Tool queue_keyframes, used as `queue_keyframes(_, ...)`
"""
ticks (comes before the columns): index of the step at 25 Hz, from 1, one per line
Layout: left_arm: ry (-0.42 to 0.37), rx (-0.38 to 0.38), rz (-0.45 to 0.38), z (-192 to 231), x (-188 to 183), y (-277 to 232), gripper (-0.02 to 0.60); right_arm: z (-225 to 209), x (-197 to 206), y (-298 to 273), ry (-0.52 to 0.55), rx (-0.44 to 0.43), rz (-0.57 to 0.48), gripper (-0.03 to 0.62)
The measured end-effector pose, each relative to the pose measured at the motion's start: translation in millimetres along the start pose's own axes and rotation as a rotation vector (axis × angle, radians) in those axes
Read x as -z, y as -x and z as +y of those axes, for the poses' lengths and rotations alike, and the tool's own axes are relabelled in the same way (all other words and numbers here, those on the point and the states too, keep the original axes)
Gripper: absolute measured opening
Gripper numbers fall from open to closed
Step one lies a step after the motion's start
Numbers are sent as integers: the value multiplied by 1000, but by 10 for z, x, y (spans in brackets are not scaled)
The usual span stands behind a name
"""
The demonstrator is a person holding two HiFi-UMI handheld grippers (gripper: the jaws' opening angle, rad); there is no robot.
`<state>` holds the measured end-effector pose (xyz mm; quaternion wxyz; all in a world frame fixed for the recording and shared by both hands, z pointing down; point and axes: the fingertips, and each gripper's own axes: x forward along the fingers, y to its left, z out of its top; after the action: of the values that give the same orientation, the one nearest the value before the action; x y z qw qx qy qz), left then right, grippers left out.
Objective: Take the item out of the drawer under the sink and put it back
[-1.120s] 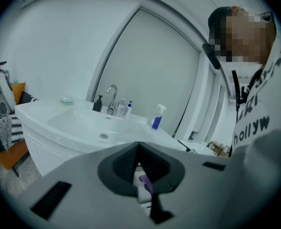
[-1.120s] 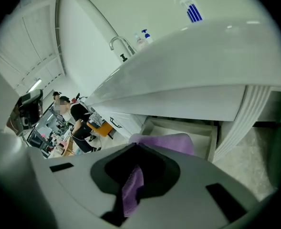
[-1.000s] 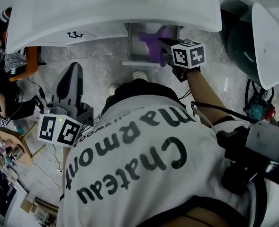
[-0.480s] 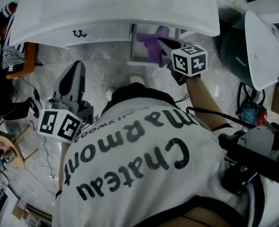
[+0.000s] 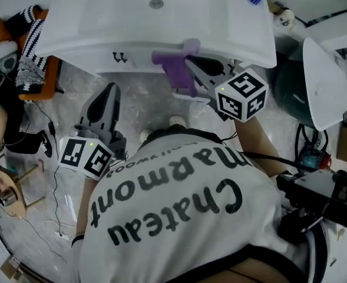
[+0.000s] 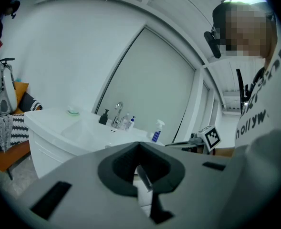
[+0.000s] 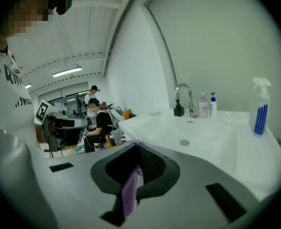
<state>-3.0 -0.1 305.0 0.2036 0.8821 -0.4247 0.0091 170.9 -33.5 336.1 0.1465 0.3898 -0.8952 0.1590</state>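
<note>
— Across the top of the head view the white sink (image 5: 161, 22) is seen; what is shown below it?
— Under its front rim only a pale edge of the drawer (image 5: 192, 96) is made out. The right gripper (image 5: 189, 65) is closed tight on the purple item (image 5: 173, 75), which is held up before the rim, out of the drawer.
— And the left gripper (image 5: 108, 93)?
— Its jaws are drawn together on nothing; it is held low, off to the side.
— How is the return best done?
— The grip should be held firm, the item lowered squarely past the rim, and nothing released until it is rested inside the drawer.
</note>
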Motion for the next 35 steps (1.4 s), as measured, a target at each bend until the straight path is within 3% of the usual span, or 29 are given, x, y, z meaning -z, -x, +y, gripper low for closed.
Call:
queue_keyframes(8,25,-6,-94,189,-295,383,9,942,-698,-303,109,-156,-105,23)
queue_keyframes(16,24,-57,-159,539,-425,832,9,1558,-905,-696,173,-240,-113,23)
queue_keyframes(26,29,-122,-181,917,-403,1384,9,2046,-911,-1067,208,-268,-90,24)
queue_keyframes(35,49,-158,-190,1132,-362,1646,9,2216,-963,-1293,243,-258,-70,25)
